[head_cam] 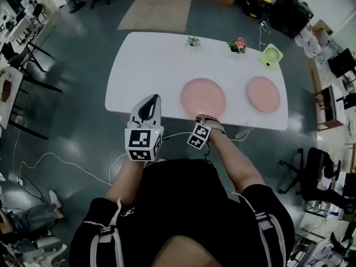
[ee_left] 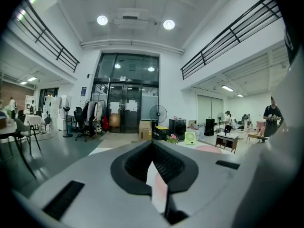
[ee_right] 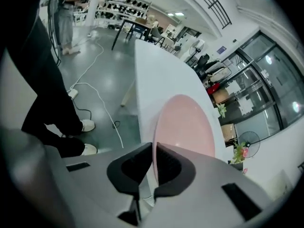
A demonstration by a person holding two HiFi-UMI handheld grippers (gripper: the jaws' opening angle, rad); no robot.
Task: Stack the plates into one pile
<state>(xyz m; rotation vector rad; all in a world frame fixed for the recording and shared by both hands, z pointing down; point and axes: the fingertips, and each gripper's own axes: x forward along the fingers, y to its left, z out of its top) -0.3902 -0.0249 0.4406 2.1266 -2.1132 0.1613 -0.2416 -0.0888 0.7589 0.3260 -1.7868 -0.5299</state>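
Two pink plates lie on the white table [head_cam: 144,65]. The left plate [head_cam: 203,96] is near the table's front edge and the right plate [head_cam: 263,93] lies apart from it, further right. My right gripper [head_cam: 204,119] points down at the left plate's near rim. In the right gripper view its jaws [ee_right: 153,148] are closed on that rim of the plate [ee_right: 183,125]. My left gripper [head_cam: 149,102] hovers at the front edge, left of the plate. Its jaws [ee_left: 152,148] are together and hold nothing.
At the table's back edge stand a small green fan [head_cam: 270,56], a potted plant [head_cam: 193,40] and pink flowers [head_cam: 237,44]. Cables [head_cam: 67,160] trail over the floor on the near side. An office chair [head_cam: 311,168] stands to the right.
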